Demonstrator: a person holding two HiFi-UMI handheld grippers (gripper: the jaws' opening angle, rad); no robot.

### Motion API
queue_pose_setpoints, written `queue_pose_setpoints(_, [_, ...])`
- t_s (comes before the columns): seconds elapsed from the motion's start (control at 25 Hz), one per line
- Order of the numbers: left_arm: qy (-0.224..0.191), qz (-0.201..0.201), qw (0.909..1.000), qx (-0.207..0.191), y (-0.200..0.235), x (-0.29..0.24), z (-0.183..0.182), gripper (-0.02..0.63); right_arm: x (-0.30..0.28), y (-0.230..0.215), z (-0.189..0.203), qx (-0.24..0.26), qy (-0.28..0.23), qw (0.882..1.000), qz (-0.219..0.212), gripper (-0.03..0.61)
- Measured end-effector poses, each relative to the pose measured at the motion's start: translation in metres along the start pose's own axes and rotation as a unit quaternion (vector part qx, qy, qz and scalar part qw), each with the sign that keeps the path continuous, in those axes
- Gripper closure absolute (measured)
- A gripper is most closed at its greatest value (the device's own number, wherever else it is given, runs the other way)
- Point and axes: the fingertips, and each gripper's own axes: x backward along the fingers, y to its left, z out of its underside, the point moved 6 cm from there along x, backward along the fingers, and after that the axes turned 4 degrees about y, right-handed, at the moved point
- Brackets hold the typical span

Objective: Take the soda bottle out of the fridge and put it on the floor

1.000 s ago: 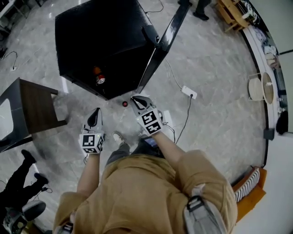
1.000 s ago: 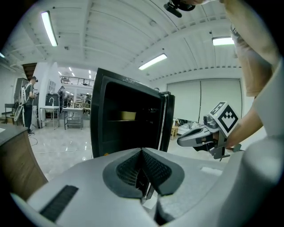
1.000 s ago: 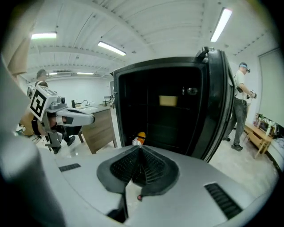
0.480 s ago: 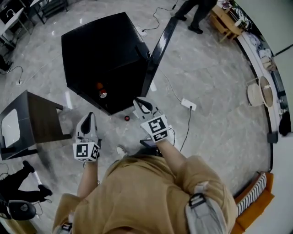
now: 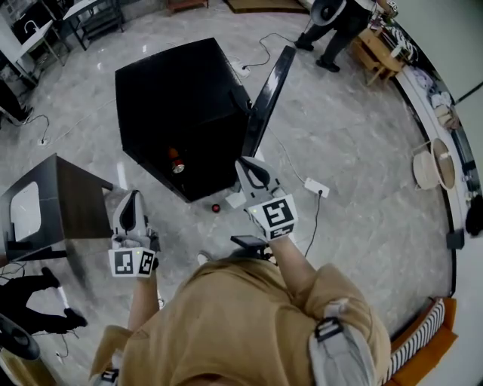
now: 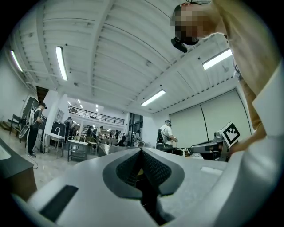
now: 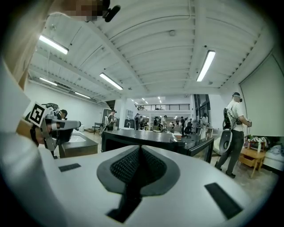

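The black fridge [image 5: 181,98] stands on the marble floor with its door [image 5: 266,98] swung open to the right. Inside, low down, the soda bottle [image 5: 175,160] shows red with a pale cap end. A small red round thing [image 5: 216,208] lies on the floor just before the fridge. My left gripper [image 5: 133,197] hangs shut and empty, left of the fridge opening. My right gripper [image 5: 247,166] is shut and empty too, near the bottom of the door. Both gripper views look level across the room: the left gripper [image 6: 142,153] and the right gripper [image 7: 140,150] have jaws together, and the fridge top [image 7: 142,137] lies beyond the right one.
A dark wooden side table [image 5: 72,203] stands at the left. A white power strip [image 5: 315,187] with its cable lies right of the door. People [image 5: 332,15] stand at the back right, and a round basket [image 5: 430,167] sits by the right wall.
Both grippers have risen and tilted up from pointing at the floor toward level. The fridge now sits lower and farther in the head view. The jaws stayed shut.
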Motion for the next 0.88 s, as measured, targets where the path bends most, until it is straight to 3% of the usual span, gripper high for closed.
queue_pose_setpoints(0.44, [-0.063, -0.032, 0.9972, -0.025, 0.007, 0.027, -0.061, 0.614, 0.033, -0.017, -0.074, 0.016, -0.078, 0.997, 0.012, 0.569])
queue_pose_setpoints(0.88, [-0.071, -0.088, 0.9919, -0.058, 0.028, 0.042, -0.077, 0.614, 0.036, -0.034, -0.096, 0.031, -0.093, 0.995, 0.024, 0.569])
